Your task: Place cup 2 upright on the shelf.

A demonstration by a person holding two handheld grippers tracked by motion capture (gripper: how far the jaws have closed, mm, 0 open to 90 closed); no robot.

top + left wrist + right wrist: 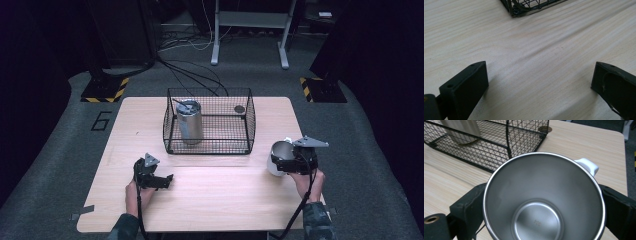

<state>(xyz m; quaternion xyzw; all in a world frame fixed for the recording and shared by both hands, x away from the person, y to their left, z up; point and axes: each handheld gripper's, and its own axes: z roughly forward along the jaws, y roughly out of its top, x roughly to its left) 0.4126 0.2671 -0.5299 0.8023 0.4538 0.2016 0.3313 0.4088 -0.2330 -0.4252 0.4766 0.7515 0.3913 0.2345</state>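
Note:
A white mug (278,155) with a bare steel inside (541,195) and a white handle (587,166) sits between the black jaws of my right gripper (289,162), which is shut on its sides at the table's right part. Its mouth faces the right gripper view's camera and it holds nothing. My left gripper (166,180) lies low over the table's front left, jaws pointing right. In the left gripper view this gripper (540,72) stands wide open with only bare wood between the jaws.
A black wire basket (210,146) stands at the table's middle back, with an upright steel tumbler (190,122) in its left half and a small round disc (239,109) at its back right. The basket's corner (520,10) is just ahead of the left jaws.

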